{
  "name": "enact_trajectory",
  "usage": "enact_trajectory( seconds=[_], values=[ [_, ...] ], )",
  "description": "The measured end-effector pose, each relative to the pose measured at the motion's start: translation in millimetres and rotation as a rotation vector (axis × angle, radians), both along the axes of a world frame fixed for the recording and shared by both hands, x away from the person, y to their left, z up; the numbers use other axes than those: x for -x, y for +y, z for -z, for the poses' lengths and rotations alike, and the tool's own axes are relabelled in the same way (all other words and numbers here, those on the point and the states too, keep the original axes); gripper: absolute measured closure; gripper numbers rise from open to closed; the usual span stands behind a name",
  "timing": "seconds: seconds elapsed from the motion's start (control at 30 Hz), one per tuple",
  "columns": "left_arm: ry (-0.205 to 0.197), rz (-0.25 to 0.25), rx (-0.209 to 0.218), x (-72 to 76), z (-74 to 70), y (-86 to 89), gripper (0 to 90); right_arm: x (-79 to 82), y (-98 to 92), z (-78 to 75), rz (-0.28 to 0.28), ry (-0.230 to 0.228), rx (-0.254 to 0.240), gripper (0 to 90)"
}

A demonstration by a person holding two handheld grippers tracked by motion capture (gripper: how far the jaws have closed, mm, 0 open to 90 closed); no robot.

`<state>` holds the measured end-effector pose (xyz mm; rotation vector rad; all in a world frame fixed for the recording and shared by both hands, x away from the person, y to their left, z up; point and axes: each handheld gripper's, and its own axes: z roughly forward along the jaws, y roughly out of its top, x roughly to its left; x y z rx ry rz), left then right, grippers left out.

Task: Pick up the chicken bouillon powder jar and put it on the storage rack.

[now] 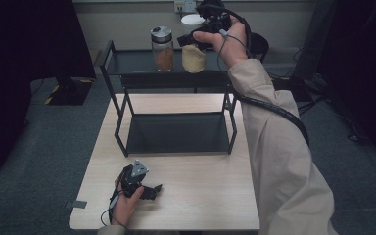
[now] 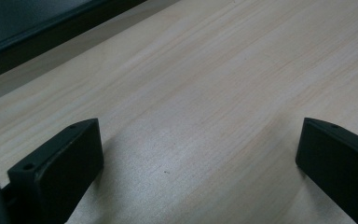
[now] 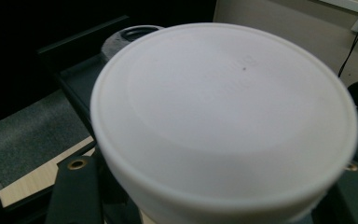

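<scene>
Table (image 1: 200, 196): a black two-tier rack (image 1: 176, 132) is borne at its 12 o'clock end.
White-lidded jar (image 1: 194, 49): clamped by the right gripper (image 1: 203, 36) above the top shelf.
Steel-lidded jar (image 1: 162, 49): stood just at its 9 o'clock, close beside.
Left gripper (image 1: 144, 188): rested on bare tabletop, jaws spread, nothing held.

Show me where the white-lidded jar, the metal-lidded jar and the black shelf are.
white-lidded jar (image 3: 223, 112): right gripper view, top of lid.
metal-lidded jar (image 1: 164, 58): high view, glass body.
black shelf (image 1: 127, 62): high view, bare upper tier.
</scene>
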<state>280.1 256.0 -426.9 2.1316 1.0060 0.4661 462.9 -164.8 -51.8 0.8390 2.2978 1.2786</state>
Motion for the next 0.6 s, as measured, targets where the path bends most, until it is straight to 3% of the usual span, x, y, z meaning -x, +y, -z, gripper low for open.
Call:
enact_trajectory(
  seconds=[0.37,0.6],
  values=[
    [0.0,0.0,0.0,0.0,0.0,0.0,0.0,-20.5,4.4,4.3,0.031,0.002,-0.003,34.8],
    [0.0,0.0,0.0,0.0,0.0,0.0,0.0,-25.1,3.5,9.7,0.044,0.007,-0.012,34.8]
  ],
)
